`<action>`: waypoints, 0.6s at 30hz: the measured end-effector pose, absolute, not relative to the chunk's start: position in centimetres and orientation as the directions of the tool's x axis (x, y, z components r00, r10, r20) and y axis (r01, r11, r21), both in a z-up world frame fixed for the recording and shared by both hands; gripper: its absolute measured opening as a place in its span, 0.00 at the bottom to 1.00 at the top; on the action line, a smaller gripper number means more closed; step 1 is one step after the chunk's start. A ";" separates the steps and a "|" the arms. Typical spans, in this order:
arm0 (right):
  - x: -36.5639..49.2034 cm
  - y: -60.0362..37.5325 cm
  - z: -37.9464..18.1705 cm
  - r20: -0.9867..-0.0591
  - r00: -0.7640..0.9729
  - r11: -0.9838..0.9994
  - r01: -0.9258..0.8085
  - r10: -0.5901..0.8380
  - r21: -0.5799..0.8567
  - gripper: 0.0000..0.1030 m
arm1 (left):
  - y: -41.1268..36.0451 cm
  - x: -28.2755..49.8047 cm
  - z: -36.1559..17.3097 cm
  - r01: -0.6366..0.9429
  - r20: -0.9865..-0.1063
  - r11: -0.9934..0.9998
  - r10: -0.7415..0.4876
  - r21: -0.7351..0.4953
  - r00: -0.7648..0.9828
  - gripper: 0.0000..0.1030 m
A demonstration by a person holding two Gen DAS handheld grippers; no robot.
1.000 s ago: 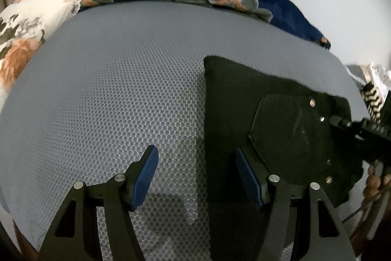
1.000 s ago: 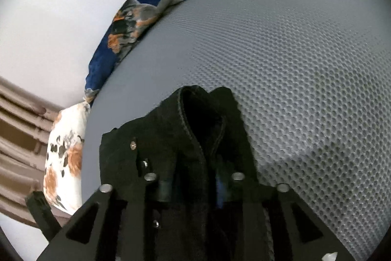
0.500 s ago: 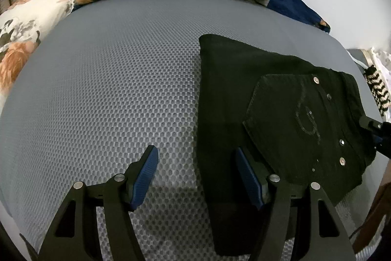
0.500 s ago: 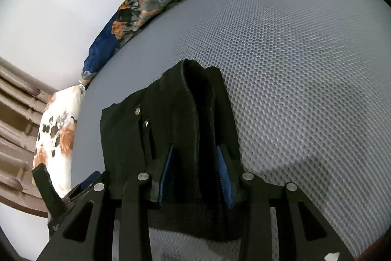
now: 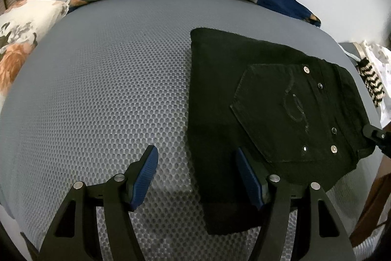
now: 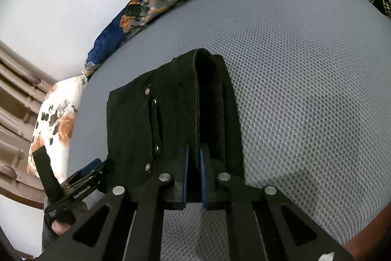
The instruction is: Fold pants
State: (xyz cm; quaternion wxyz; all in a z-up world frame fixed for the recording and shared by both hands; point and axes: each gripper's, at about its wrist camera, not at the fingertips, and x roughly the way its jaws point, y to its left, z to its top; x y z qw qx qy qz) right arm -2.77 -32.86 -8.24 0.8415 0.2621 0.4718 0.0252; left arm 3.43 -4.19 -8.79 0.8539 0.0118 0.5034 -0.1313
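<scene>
Two grippers share one garment here: the black pants [image 5: 268,102] lie folded into a compact block on the grey mesh bed [image 5: 110,89], right of centre in the left wrist view, back pocket and rivets up. You should expect heavy, denim-like cloth, soft but thick, that holds a crease yet sags if lifted by one layer; the sound hold is the stiff waistband edge or a stacked fold. Your right gripper [image 6: 194,175] has just been closing, and its blue pads are now pinched on the upright near edge of the pants, where half a second ago they stood apart on either side of that cloth. Your left gripper [image 5: 198,177] hangs about half open and empty at the pants' near left corner, as before.
</scene>
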 end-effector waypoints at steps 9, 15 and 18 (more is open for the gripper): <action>-3.1 -33.0 -9.8 -0.809 0.525 0.867 0.241 0.262 0.437 0.06 | -4.7 2.8 -9.3 0.260 -0.872 0.962 -0.197 -0.083 0.448 0.65; -2.6 -33.4 -10.4 -0.812 0.518 0.862 0.248 0.267 0.442 0.09 | -4.6 2.8 -9.4 0.260 -0.872 0.962 -0.195 -0.081 0.449 0.65; -2.6 -33.4 -10.6 -0.811 0.521 0.861 0.249 0.266 0.443 0.15 | -4.7 2.8 -9.4 0.262 -0.872 0.962 -0.191 -0.075 0.451 0.65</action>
